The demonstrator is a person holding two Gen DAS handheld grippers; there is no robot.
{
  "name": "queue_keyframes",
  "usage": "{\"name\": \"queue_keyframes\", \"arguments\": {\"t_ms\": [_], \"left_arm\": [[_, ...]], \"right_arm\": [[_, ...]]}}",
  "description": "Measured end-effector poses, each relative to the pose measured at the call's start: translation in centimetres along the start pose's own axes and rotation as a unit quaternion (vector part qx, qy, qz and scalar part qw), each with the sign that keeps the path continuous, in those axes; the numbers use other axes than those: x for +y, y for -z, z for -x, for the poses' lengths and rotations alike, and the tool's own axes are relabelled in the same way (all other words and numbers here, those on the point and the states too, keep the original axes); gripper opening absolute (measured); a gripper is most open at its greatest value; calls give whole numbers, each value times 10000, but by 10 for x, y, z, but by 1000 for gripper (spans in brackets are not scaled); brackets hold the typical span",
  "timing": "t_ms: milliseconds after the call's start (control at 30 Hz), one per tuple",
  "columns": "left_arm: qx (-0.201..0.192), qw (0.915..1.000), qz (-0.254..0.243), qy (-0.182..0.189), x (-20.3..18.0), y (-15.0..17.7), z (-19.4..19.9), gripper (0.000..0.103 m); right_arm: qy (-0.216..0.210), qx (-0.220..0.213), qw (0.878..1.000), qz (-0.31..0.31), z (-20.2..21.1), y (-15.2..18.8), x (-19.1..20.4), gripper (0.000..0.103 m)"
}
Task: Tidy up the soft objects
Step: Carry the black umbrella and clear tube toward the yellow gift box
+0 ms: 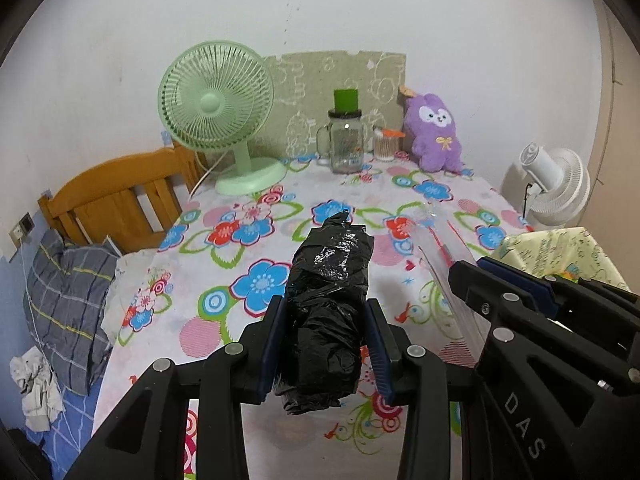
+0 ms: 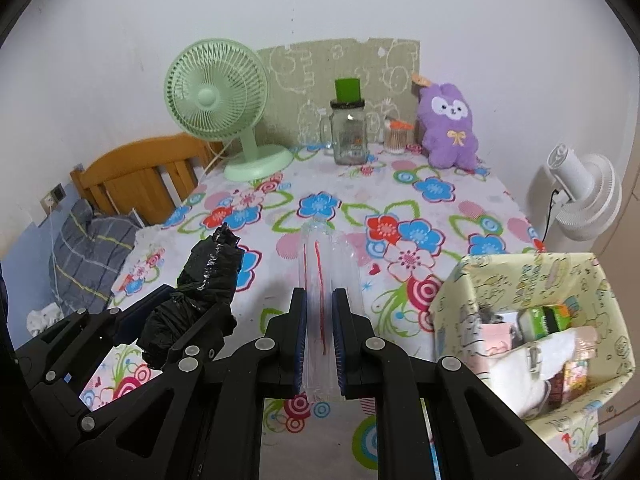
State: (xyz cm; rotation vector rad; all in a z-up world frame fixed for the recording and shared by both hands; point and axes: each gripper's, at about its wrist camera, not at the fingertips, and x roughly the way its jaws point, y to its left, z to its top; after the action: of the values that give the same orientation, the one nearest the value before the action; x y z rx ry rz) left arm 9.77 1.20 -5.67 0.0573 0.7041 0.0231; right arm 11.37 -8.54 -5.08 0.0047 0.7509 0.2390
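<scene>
Left tongs (image 1: pixel 324 344) gripping black bag (image 1: pixel 328 300), right tongs (image 2: pixel 320 340) pinching clear bag (image 2: pixel 330 268)

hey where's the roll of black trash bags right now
The black bag roll is clamped in the left tool, held above the floral tablecloth, just left of the right tool gripping the clear zip bag.

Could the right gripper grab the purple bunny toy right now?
Probably not yet. The right gripper is shut on a clear zip bag, so its fingers are full. The purple bunny toy sits far back by the wall, though the flowery tablecloth in between looks bare.
</scene>
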Motion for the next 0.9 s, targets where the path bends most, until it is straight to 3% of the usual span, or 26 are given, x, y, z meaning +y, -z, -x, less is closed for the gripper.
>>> {"name": "queue_keyframes", "arguments": {"t_ms": [500, 900], "left_arm": [[-428, 9988, -167, 180, -26, -18, 40, 40], [-518, 9970, -337, 469, -65, -27, 45, 40]], "right_arm": [[-28, -390, 9992, -43, 51, -14, -21, 15], [259, -549, 9980, -186, 73, -15, -55, 15]]}}
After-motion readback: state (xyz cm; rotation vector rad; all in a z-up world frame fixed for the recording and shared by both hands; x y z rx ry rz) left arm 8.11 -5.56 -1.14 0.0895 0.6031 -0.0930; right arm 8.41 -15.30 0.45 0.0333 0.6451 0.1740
